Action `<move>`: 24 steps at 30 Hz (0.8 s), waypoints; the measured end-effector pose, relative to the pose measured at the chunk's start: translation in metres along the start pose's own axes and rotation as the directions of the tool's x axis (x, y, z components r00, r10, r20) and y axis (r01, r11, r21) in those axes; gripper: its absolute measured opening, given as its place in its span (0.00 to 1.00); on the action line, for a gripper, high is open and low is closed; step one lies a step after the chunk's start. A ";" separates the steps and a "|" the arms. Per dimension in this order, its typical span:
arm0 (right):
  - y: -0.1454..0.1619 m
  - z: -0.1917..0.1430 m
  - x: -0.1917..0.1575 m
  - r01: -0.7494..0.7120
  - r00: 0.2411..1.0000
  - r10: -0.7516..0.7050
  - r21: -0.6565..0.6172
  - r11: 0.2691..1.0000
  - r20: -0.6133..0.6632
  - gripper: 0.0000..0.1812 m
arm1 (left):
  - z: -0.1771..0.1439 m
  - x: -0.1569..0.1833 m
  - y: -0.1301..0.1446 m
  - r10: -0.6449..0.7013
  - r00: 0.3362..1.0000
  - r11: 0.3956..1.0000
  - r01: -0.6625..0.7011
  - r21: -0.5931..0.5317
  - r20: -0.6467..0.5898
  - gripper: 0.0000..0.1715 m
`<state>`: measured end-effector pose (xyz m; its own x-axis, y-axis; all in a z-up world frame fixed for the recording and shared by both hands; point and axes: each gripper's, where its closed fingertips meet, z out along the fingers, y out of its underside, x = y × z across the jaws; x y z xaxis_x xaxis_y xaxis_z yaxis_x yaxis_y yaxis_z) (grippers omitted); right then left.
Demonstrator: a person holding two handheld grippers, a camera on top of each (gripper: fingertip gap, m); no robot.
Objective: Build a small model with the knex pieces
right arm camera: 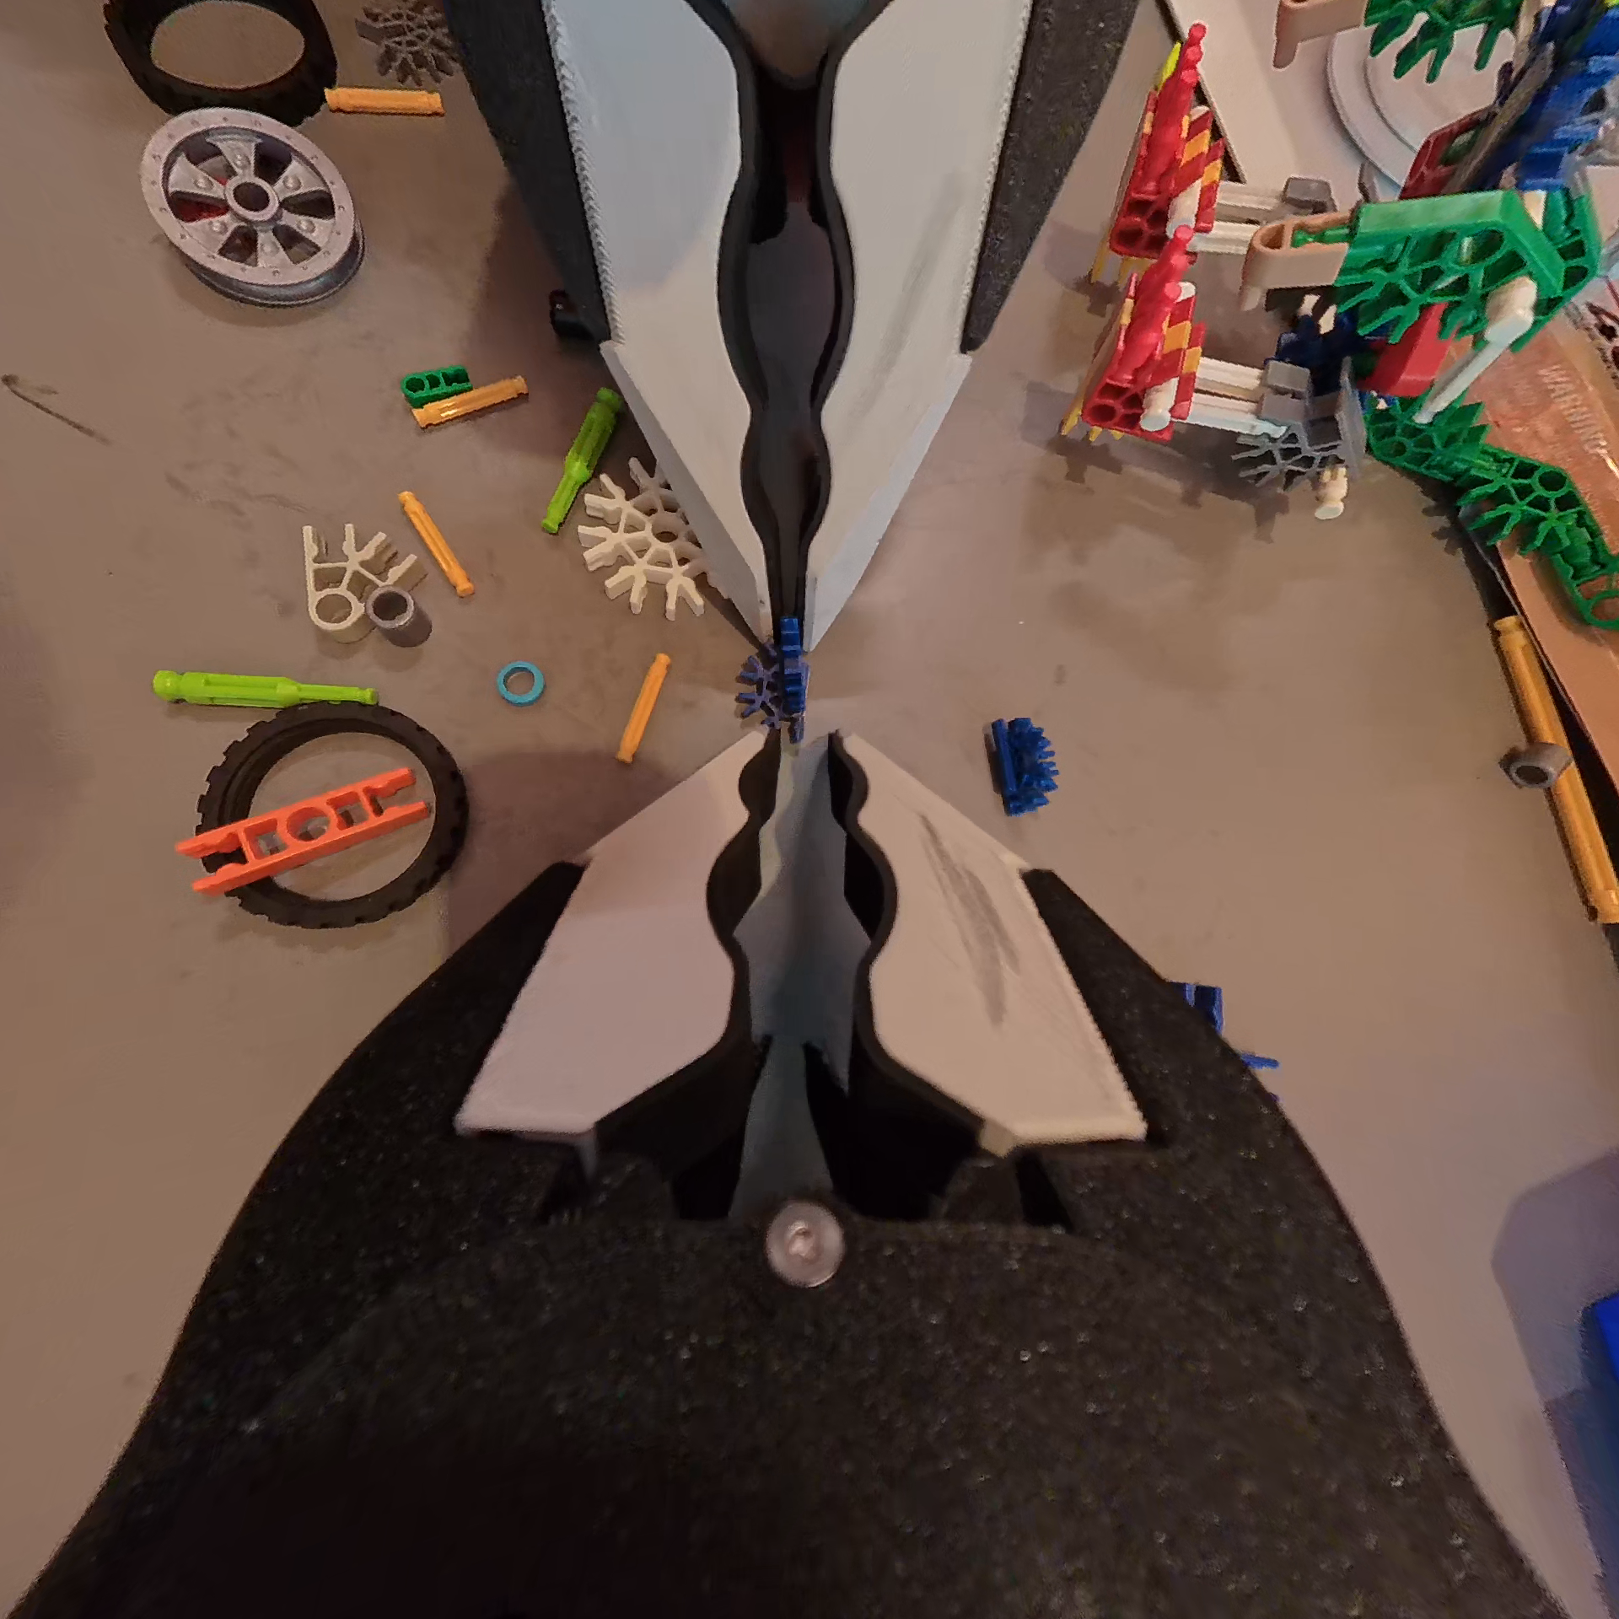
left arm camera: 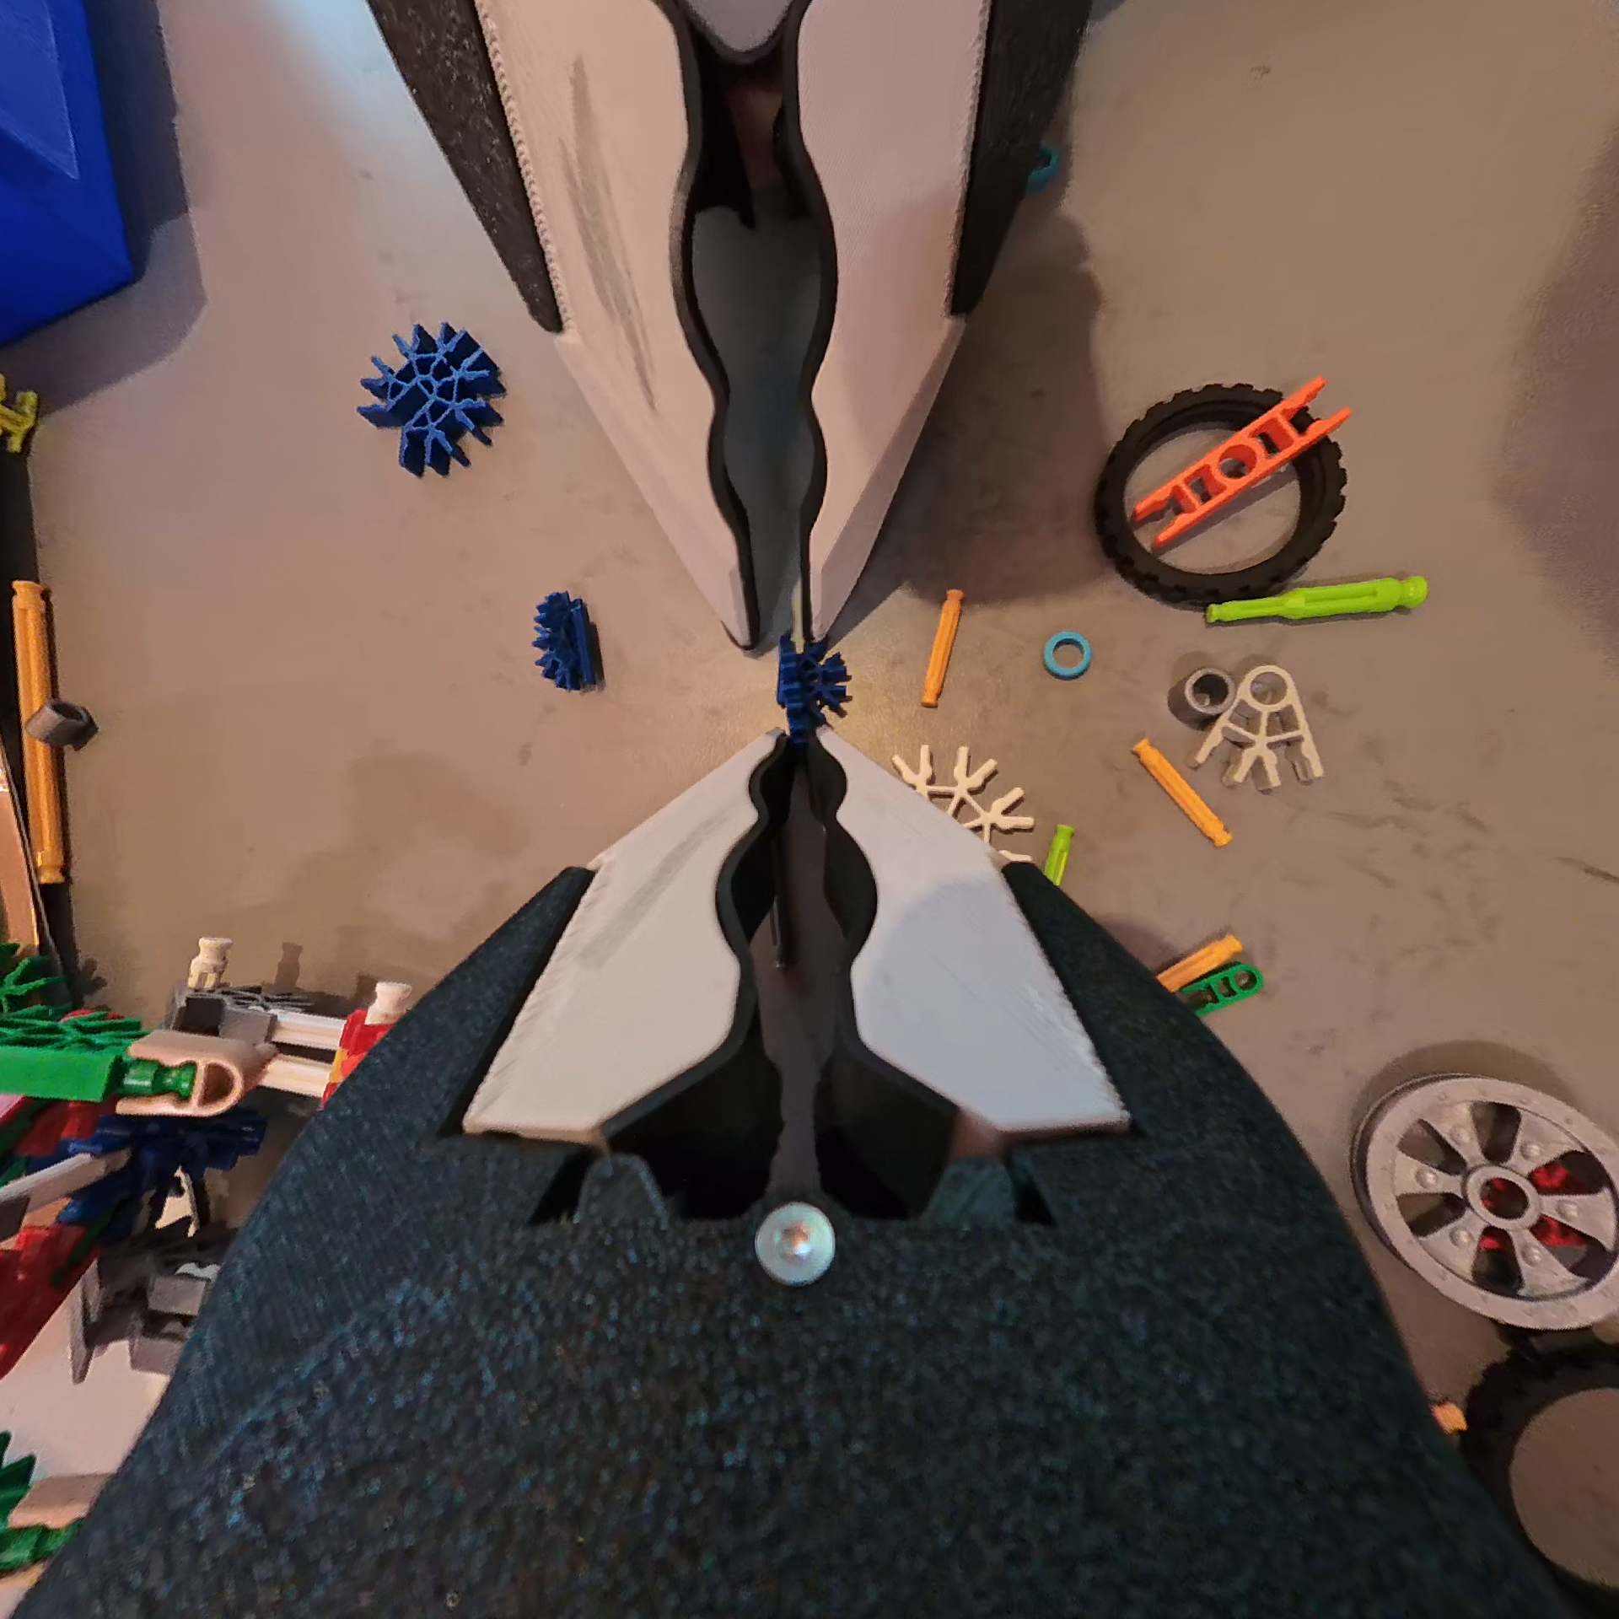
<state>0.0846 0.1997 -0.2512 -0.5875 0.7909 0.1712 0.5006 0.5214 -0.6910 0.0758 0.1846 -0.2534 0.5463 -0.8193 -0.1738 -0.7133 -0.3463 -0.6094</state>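
Note:
Two small blue snowflake connectors (left arm camera: 810,683) are slotted together crosswise and held just above the grey tabletop (left arm camera: 307,788). My left gripper (left arm camera: 795,743) is shut on the pair from the near side in the left wrist view. My right gripper (left arm camera: 788,635) is shut on it from the far side, tip to tip. In the right wrist view my right gripper (right arm camera: 793,743) pinches the lower edge of the blue pair (right arm camera: 775,683), and my left gripper (right arm camera: 786,631) pinches the top. How the two pieces are shared between the grippers is unclear.
Loose parts lie around: a blue snowflake connector (left arm camera: 434,399), a blue connector on edge (left arm camera: 568,639), a white connector (right arm camera: 644,547), orange and green rods, a black tyre (left arm camera: 1222,495) with an orange piece, and a silver wheel hub (left arm camera: 1489,1196). A built model (right arm camera: 1402,307) stands beside them. My left and right fingertips are right by each other. Both grippers' tips are roughly 15 centimetres from the silver wheel hub (left arm camera: 1489,1196). Look for it in the right wrist view (right arm camera: 259,200) too.

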 end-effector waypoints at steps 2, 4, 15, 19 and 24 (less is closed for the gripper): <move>0.000 0.000 0.000 -0.011 1.000 0.011 0.004 1.000 0.009 0.06 | 0.000 0.001 -0.001 0.002 1.000 1.000 -0.002 0.017 0.000 0.00; 0.000 0.000 -0.001 -0.013 1.000 0.013 0.008 1.000 0.013 0.06 | 0.000 0.001 -0.001 0.010 1.000 0.999 -0.011 0.036 0.007 0.00; -0.001 0.000 -0.003 -0.010 1.000 0.010 0.015 1.000 0.023 0.07 | -0.001 0.002 0.000 0.095 0.991 0.995 -0.097 0.017 0.091 0.00; -0.004 -0.005 -0.004 -0.018 0.999 0.017 0.034 0.999 0.035 0.10 | -0.001 0.001 0.000 0.088 0.992 0.996 -0.090 0.017 0.090 0.00; -0.005 0.002 -0.010 0.009 0.999 -0.010 0.022 1.000 0.049 0.08 | 0.000 0.002 -0.001 0.083 0.993 0.996 -0.085 0.020 0.085 0.00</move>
<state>0.0868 0.1887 -0.2511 -0.6230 0.7690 0.1433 0.4812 0.5212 -0.7048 0.0778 0.1829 -0.2531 0.5204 -0.8034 -0.2893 -0.7486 -0.2661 -0.6073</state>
